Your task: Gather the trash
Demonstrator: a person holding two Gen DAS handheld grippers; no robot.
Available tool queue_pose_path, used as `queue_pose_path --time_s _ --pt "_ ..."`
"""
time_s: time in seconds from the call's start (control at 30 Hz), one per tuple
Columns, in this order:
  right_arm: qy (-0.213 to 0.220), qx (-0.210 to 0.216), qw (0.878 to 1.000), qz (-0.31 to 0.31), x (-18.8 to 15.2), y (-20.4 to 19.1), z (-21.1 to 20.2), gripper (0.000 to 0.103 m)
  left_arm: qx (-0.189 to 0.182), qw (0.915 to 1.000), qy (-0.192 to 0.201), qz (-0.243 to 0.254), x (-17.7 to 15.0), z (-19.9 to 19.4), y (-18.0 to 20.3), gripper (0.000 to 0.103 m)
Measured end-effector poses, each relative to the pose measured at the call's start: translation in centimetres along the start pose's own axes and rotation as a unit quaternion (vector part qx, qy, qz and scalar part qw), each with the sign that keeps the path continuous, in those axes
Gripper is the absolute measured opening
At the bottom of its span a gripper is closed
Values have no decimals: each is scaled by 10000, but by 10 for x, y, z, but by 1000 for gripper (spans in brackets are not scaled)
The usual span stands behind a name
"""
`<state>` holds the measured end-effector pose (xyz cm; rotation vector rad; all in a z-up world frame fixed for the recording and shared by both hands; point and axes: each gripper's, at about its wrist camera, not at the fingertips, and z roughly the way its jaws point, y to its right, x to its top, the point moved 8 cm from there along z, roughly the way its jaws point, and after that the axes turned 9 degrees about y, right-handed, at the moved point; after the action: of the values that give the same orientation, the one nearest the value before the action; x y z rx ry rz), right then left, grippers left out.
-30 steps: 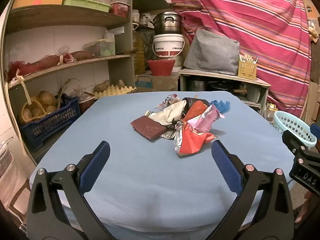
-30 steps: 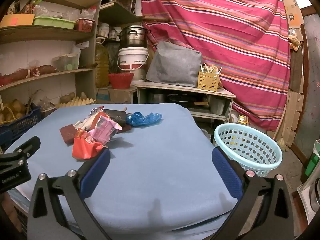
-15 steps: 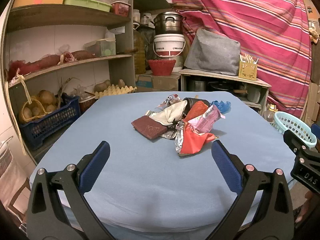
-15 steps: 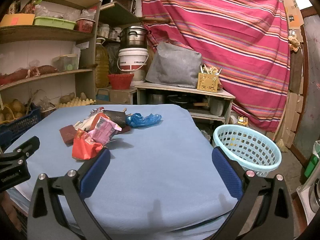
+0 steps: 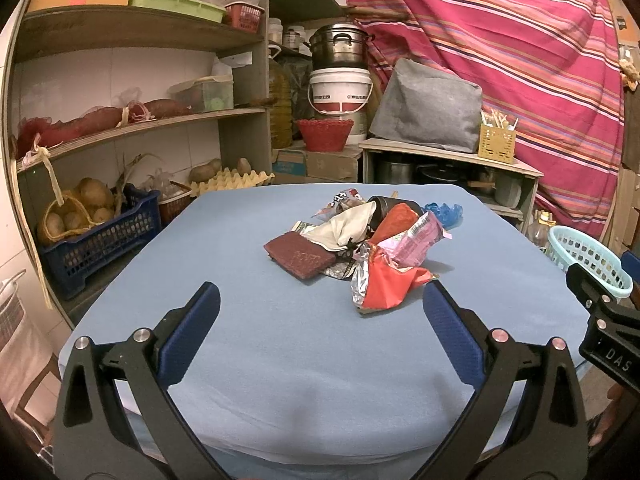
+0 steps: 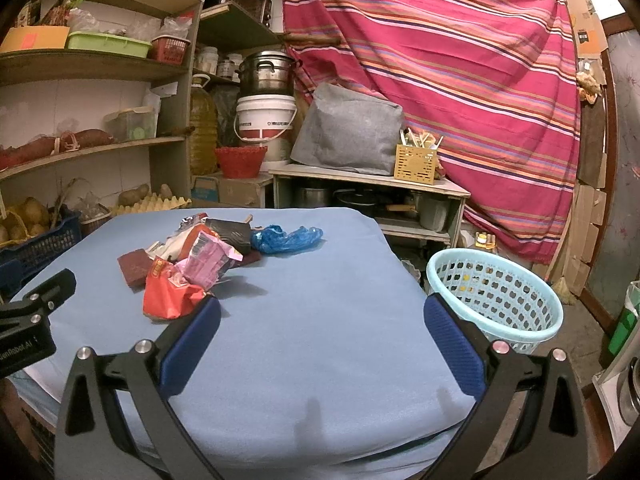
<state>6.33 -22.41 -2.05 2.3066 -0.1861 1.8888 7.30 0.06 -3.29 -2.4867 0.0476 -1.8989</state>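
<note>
Both grippers hang over the near edge of the blue cloth-covered counter (image 5: 280, 340). The left gripper (image 5: 320, 312) has its jaws spread wide and holds nothing; the right gripper (image 6: 322, 316) is the same, jaws wide apart and empty. The heap of crumpled wrappers (image 5: 372, 240) lies mid-counter, well ahead of both: a red foil packet (image 6: 170, 296) nearest, a pink wrapper (image 6: 208, 260) touching it, a dark red flat pad (image 5: 300, 258) on the left side, a crumpled blue plastic bag (image 6: 286, 238) at the far side. The pale blue perforated plastic basket (image 6: 496, 300) stands off the counter's right edge.
</note>
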Motion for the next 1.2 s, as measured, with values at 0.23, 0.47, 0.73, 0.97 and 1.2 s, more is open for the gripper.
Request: queue_pose_path --time_s 0.23,0.47,0.73,0.97,1.2 --pt "8 -5 10000 -11 0 0 0 99 -2 10000 -4 -11 0 0 0 98" --pt "9 -8 10000 -10 3 0 -1 99 -9 10000 14 -11 4 -2 -3 98" --pt "11 -10 10000 -13 1 0 0 99 -6 10000 9 -18 2 -1 -2 98" --pt "18 -10 10000 -9 1 1 0 99 -14 10000 9 -10 3 -2 -6 98" --pt "18 -11 10000 -13 1 1 0 99 -12 10000 3 -21 2 -2 -5 98"
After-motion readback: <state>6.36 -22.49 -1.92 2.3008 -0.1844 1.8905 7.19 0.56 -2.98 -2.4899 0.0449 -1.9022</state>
